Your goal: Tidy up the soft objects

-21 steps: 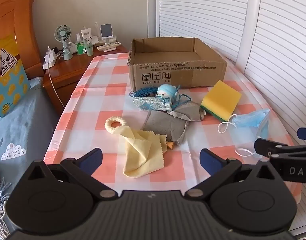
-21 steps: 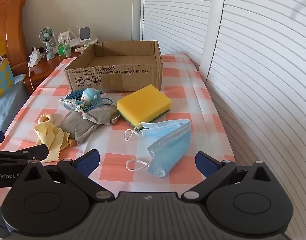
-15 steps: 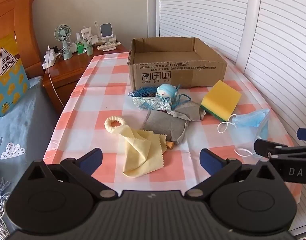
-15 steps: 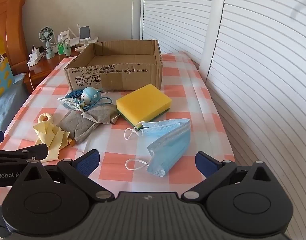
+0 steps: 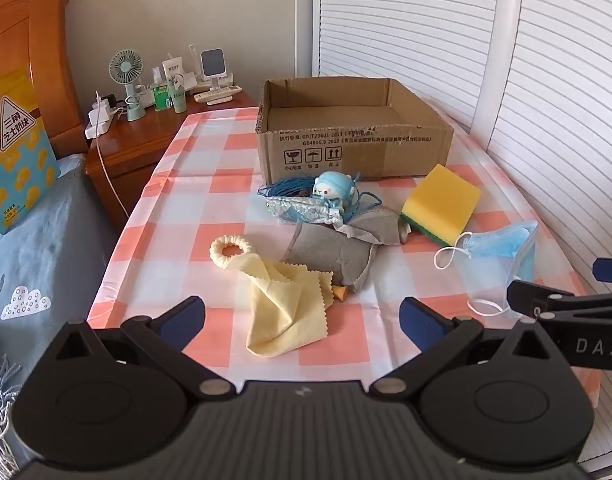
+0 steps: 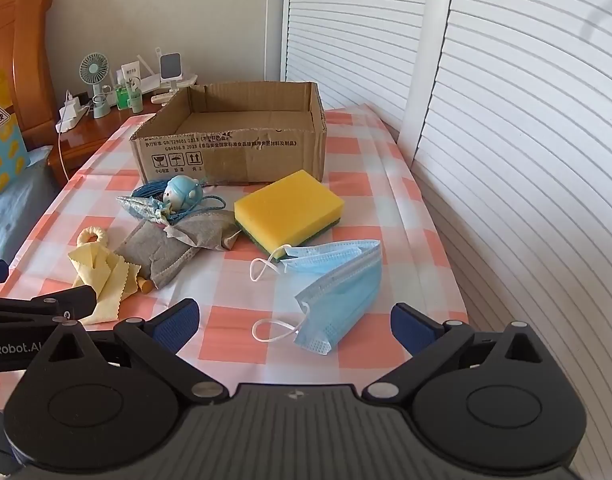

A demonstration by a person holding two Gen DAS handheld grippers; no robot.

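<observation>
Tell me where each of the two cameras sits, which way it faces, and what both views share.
Left wrist: rides the left claw, tilted down at the checked table, yellow cloth nearest; own open fingers frame the bottom, the right claw pokes in at the right edge.
Right wrist: rides the right claw, tilted down over the face mask; own open fingers below, the left claw at the left edge.
Shared: cardboard box, sponge, grey pouch, blue toy.
</observation>
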